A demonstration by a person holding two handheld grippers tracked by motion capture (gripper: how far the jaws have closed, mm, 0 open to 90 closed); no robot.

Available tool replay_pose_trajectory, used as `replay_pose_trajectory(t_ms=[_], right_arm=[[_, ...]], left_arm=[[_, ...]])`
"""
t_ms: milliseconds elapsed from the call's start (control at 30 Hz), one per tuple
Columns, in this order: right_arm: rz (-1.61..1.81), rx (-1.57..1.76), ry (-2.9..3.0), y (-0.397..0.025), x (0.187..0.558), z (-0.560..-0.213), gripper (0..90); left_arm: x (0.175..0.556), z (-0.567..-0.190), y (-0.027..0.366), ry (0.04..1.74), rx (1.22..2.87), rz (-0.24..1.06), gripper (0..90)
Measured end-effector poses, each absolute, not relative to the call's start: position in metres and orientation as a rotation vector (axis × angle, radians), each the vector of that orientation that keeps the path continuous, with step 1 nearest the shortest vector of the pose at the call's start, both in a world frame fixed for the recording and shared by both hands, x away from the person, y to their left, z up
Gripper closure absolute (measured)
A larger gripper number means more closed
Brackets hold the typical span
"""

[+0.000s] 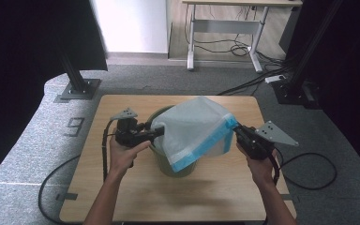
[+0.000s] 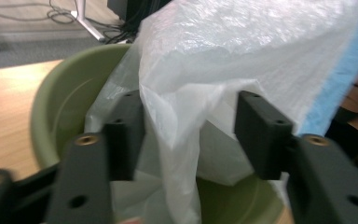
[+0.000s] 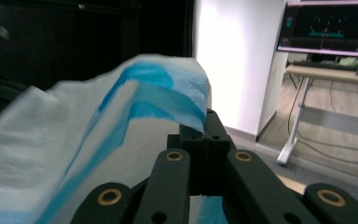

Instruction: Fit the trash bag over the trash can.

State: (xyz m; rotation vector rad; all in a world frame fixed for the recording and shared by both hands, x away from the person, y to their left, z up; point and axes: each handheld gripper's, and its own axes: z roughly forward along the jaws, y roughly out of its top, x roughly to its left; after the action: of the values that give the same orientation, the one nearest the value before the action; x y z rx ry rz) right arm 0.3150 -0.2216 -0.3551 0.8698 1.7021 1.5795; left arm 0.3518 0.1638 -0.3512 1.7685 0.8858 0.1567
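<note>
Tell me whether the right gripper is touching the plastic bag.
Touching. In the right gripper view the right gripper has its jaws closed together on the blue-banded edge of the plastic bag, which drapes away from the pinch.

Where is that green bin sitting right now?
In the high view the green bin stands mid-table on the wooden table, between the left gripper and right gripper, mostly covered by the plastic bag held over it.
</note>
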Motion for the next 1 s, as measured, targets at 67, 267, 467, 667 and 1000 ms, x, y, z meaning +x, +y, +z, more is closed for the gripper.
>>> replay_pose_trajectory(t_ms=[67,267,467,667,1000], right_arm=[[1.557,0.886,1.722,-0.220,0.319,-0.361,88.4],[1.520,0.937,1.720,-0.224,0.323,-0.365,88.4],[1.544,0.948,1.734,-0.227,0.321,-0.364,88.3],[1.588,0.848,1.786,-0.203,0.313,-0.361,88.3],[1.547,0.782,1.856,-0.176,0.309,-0.373,88.1]], left_arm=[[0.345,-0.347,0.168,0.867,1.778,0.179,34.4],[0.329,-0.338,0.171,0.836,1.807,0.231,22.8],[0.328,-0.336,0.164,0.801,1.803,0.226,22.8],[0.328,-0.337,0.126,0.731,1.861,0.195,18.6],[0.323,-0.340,0.084,0.691,1.905,0.211,8.8]])
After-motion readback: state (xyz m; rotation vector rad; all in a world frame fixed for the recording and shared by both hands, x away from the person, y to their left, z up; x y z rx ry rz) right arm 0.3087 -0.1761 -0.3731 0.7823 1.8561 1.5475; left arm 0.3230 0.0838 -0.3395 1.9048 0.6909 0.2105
